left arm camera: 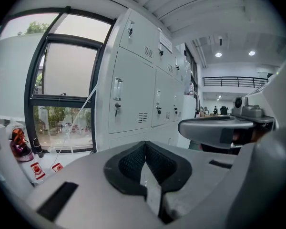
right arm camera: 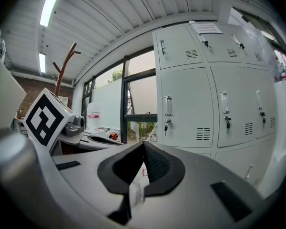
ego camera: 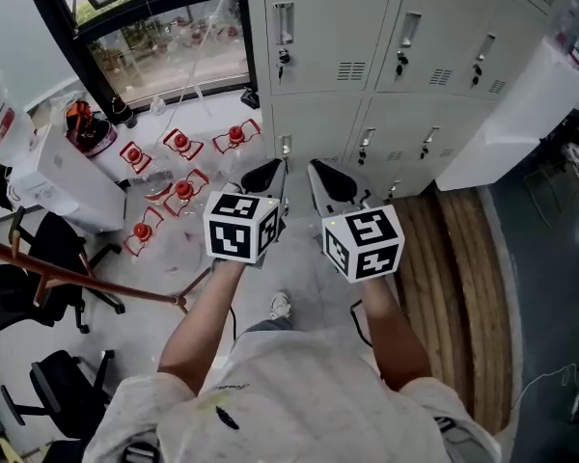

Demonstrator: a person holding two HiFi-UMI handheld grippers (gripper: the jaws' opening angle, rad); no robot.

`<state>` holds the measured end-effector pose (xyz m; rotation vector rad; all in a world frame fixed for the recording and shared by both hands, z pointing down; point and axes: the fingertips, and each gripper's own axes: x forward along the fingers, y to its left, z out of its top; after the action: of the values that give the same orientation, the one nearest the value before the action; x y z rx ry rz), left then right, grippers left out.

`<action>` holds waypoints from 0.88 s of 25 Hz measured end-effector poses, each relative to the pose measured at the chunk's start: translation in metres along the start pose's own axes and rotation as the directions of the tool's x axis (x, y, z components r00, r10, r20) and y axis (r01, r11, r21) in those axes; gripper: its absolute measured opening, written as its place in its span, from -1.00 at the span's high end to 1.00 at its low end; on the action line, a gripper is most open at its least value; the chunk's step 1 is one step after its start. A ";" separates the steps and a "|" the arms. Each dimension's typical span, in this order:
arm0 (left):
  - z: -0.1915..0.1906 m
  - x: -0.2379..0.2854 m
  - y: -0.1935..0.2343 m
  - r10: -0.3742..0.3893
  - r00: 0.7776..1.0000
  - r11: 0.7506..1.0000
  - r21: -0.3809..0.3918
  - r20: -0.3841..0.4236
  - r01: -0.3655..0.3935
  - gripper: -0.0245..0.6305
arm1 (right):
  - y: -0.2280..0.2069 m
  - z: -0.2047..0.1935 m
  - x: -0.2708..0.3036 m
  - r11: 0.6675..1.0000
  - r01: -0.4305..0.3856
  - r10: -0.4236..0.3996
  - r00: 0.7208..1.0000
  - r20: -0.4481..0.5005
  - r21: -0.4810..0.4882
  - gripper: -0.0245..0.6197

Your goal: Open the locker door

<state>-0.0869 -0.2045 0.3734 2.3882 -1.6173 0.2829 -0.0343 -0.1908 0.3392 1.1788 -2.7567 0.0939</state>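
Observation:
A bank of pale grey lockers [ego camera: 386,56] stands ahead of me, all doors closed. The leftmost door [ego camera: 314,27] has a clear upright handle [ego camera: 283,25] with a key lock below it. That door also shows in the left gripper view [left arm camera: 133,94] and the right gripper view [right arm camera: 183,109]. My left gripper [ego camera: 275,172] and right gripper [ego camera: 320,174] are held side by side in front of me, still short of the lockers and touching nothing. Both are shut and empty, with the black pads meeting at the tip in the left gripper [left arm camera: 145,146] and the right gripper [right arm camera: 144,148].
A large window [ego camera: 164,46] adjoins the lockers on the left, with several red objects [ego camera: 179,191] on the floor below it. Black office chairs [ego camera: 48,278] and a wooden coat stand [ego camera: 77,278] are at the left. A white slab [ego camera: 521,114] leans against the lockers at the right, above wooden planks [ego camera: 463,278].

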 end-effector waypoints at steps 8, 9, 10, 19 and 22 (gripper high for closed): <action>0.028 0.038 0.063 0.012 1.000 1.000 0.006 0.014 -0.012 0.90 | -0.015 0.023 0.072 1.000 -0.006 0.006 1.000 0.025 0.000 0.94; 0.031 0.042 0.070 0.012 1.000 1.000 0.005 0.016 -0.012 0.90 | -0.018 0.026 0.079 1.000 -0.005 0.005 1.000 0.030 -0.003 0.94; 0.034 0.047 0.076 0.012 1.000 1.000 0.004 0.019 -0.012 0.90 | -0.022 0.030 0.087 1.000 -0.002 0.002 0.999 0.036 -0.006 0.94; 0.050 0.075 0.125 0.010 1.000 1.000 0.002 0.030 -0.010 0.90 | -0.038 0.066 0.143 0.999 0.011 -0.007 0.996 0.088 -0.043 0.94; 0.055 0.080 0.136 0.016 0.999 1.000 0.000 0.037 -0.016 0.90 | -0.043 0.074 0.155 0.999 0.012 -0.008 0.995 0.101 -0.042 0.94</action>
<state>-0.1827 -0.3407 0.3569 2.3956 -1.6528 0.2439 -0.1168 -0.3399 0.2900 1.2192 -2.8236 -0.0261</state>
